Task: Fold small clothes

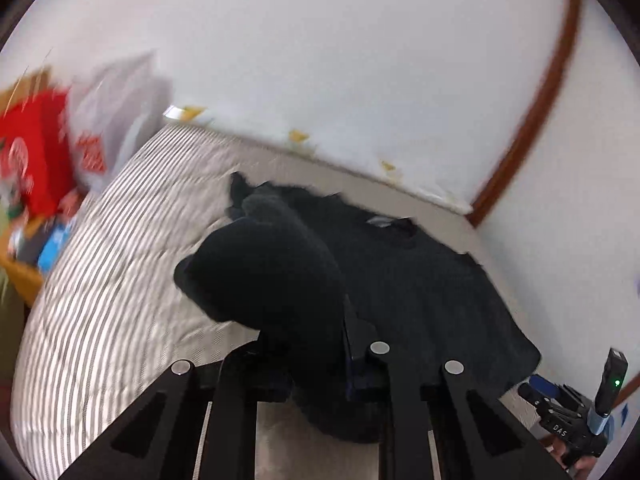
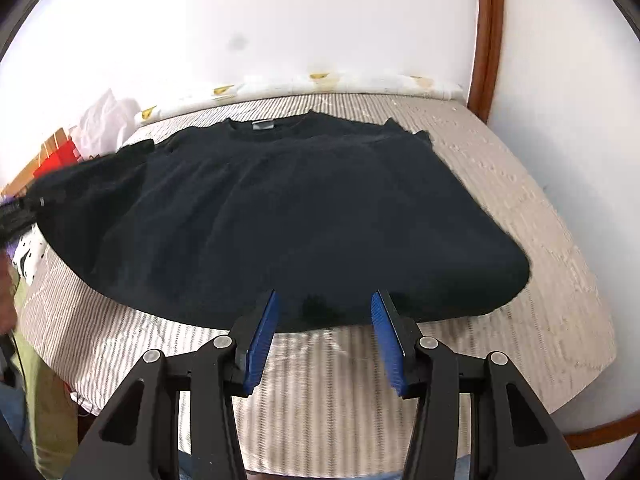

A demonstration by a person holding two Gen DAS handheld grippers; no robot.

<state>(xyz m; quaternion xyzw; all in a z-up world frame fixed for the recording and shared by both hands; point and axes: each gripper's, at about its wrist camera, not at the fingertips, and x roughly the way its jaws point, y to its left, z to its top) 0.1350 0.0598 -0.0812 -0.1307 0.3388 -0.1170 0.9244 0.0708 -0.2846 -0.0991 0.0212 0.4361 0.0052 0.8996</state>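
A black T-shirt lies spread on the striped bed cover, collar and grey label toward the wall. My left gripper is shut on the T-shirt's left side and holds a bunched fold of it lifted above the bed; the rest of the T-shirt lies flat to the right. My right gripper is open and empty, its blue pads just at the shirt's near hem. In the left wrist view the right gripper shows at the lower right.
The bed stands against a white wall with a wooden door frame at the right. A red bag and a white plastic bag stand past the bed's left side. White pillows with yellow marks line the wall.
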